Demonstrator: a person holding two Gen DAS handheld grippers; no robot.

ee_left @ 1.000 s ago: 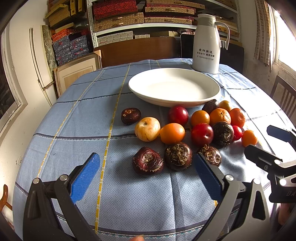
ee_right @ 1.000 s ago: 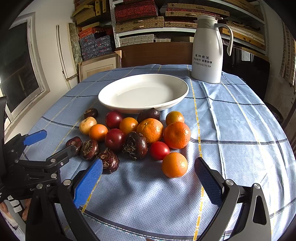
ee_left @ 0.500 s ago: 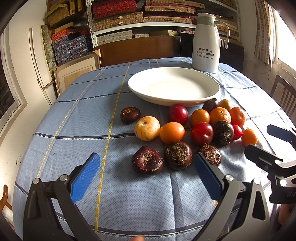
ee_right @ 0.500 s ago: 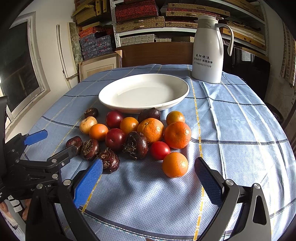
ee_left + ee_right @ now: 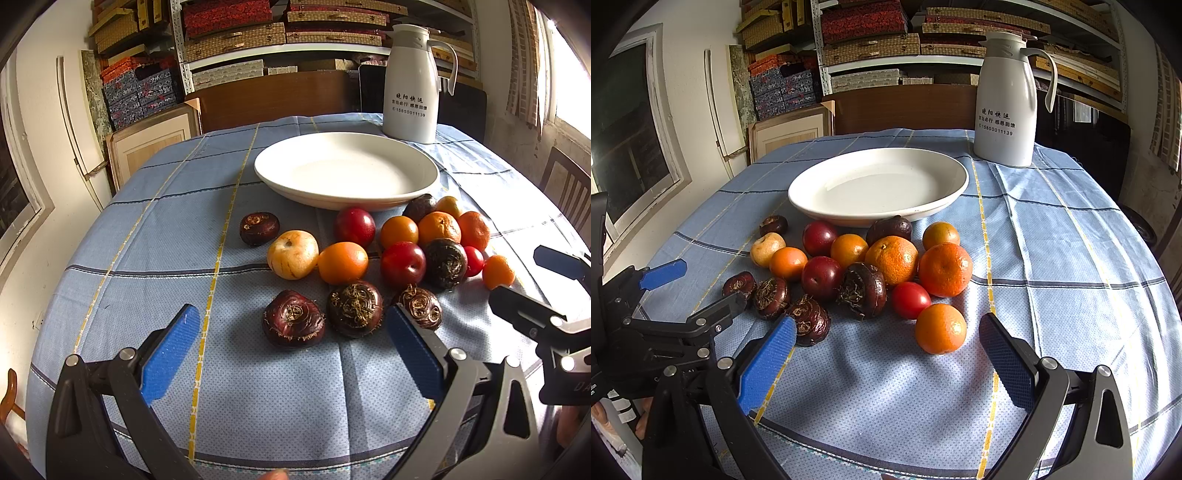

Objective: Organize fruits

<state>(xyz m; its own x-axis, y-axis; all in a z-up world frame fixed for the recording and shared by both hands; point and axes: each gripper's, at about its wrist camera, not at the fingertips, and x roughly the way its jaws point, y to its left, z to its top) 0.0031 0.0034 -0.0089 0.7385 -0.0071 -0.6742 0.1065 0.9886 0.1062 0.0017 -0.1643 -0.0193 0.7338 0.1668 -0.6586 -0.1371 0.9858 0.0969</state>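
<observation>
A heap of fruit lies on the blue checked tablecloth in front of an empty white plate (image 5: 347, 173) (image 5: 879, 184): oranges (image 5: 945, 269), red plums (image 5: 402, 264), a small red tomato (image 5: 910, 300), a pale yellow fruit (image 5: 292, 254) and dark brown water chestnuts (image 5: 293, 318). My left gripper (image 5: 293, 343) is open and empty, just short of the nearest chestnut. My right gripper (image 5: 886, 349) is open and empty, just short of the nearest orange (image 5: 940, 328). Each gripper shows at the side of the other's view.
A white thermos jug (image 5: 413, 85) (image 5: 1006, 99) stands behind the plate. Shelves of boxes (image 5: 277, 33) fill the back wall. A wooden chair (image 5: 569, 184) is at the right. The table edge runs close below both grippers.
Both grippers have crept slightly forward toward the fruit. Nothing on the table has moved.
</observation>
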